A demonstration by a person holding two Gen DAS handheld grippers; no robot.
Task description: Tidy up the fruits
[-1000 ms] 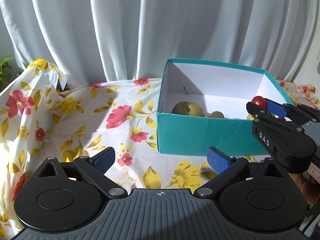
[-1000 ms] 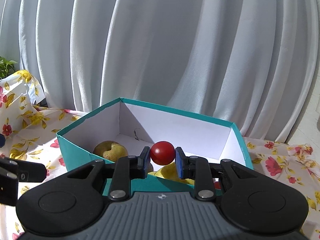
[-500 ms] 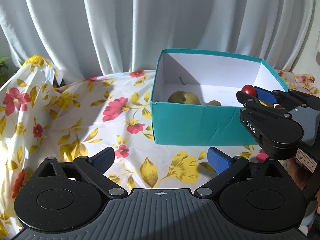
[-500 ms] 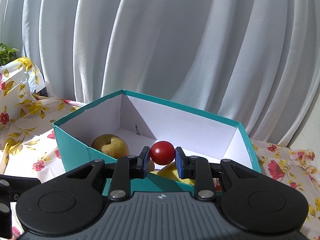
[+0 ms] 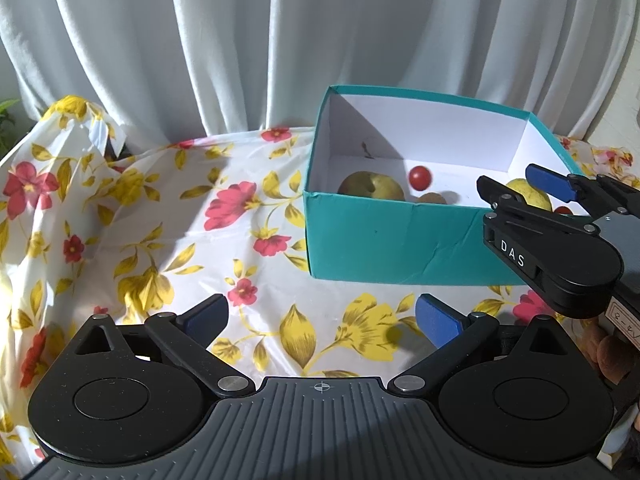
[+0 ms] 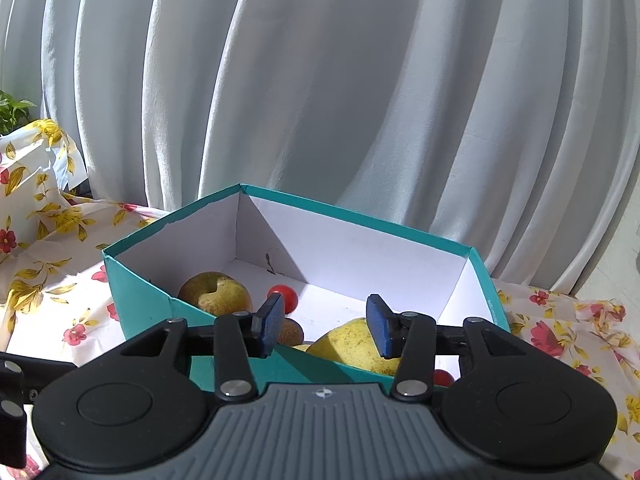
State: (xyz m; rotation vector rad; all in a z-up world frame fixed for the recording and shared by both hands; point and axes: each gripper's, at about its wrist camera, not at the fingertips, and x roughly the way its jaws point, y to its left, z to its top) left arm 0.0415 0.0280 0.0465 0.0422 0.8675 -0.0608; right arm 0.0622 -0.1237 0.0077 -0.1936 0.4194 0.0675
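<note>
A teal box [image 5: 400, 240] with a white inside stands on the floral tablecloth; it also shows in the right wrist view [image 6: 148, 300]. A small red tomato [image 5: 419, 177] lies inside it, seen in the right wrist view [image 6: 289, 295] beside a yellow-green apple [image 6: 216, 300]. A brown kiwi [image 6: 290, 331], a yellow pear [image 6: 352, 346] and another red fruit [image 6: 443, 378] are also in the box. My right gripper [image 6: 324, 326] is open and empty above the box's near wall; it shows in the left wrist view [image 5: 516, 188]. My left gripper [image 5: 322, 316] is open and empty over the cloth.
The floral tablecloth [image 5: 140, 220] covers the table and bunches up at the far left. White curtains [image 6: 320, 100] hang behind. A green plant [image 6: 12, 112] peeks in at the left edge.
My right gripper has opened and let go of the red tomato, which now lies in the box beside the apple. The left gripper has stayed open over the cloth.
</note>
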